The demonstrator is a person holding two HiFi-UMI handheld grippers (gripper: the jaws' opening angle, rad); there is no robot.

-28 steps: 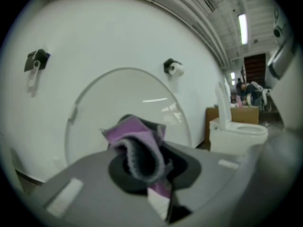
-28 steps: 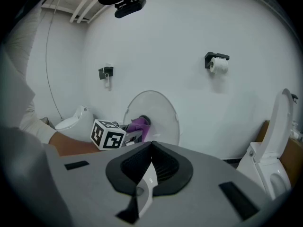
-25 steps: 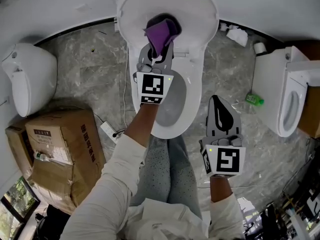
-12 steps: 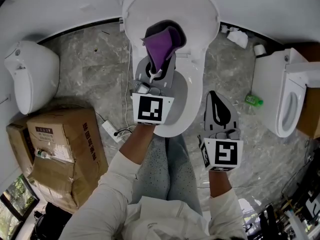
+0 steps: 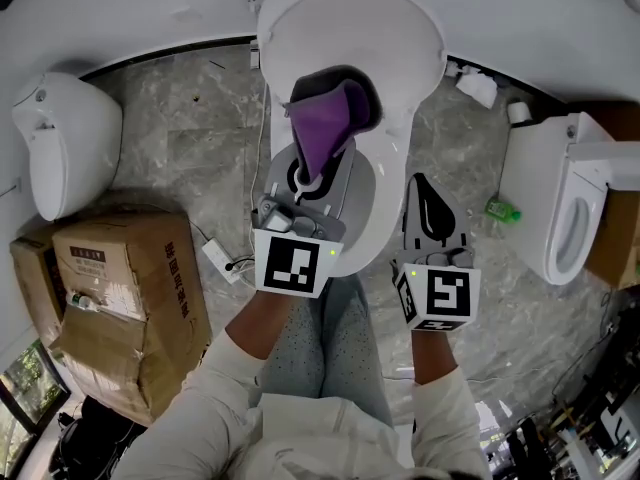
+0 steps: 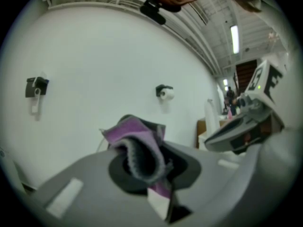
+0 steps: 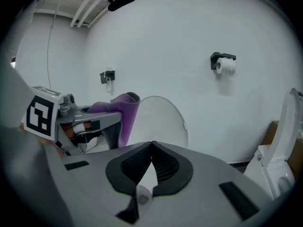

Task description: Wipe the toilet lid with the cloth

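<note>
Apparently mid-wipe: clamping cloth in left gripper at upper centre, over the raised lid, contact unclear; holding right gripper clenched on nothing, lower right. Judged barely begun, with most of lid left to cover.

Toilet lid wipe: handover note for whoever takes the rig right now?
Left gripper: shut on the purple cloth, held up in front of the raised toilet lid; contact unclear.
Right gripper: shut, empty, beside the toilet bowl.
Done: cloth picked up. No wiped area can be told.
Left: wipe across the lid.
</note>
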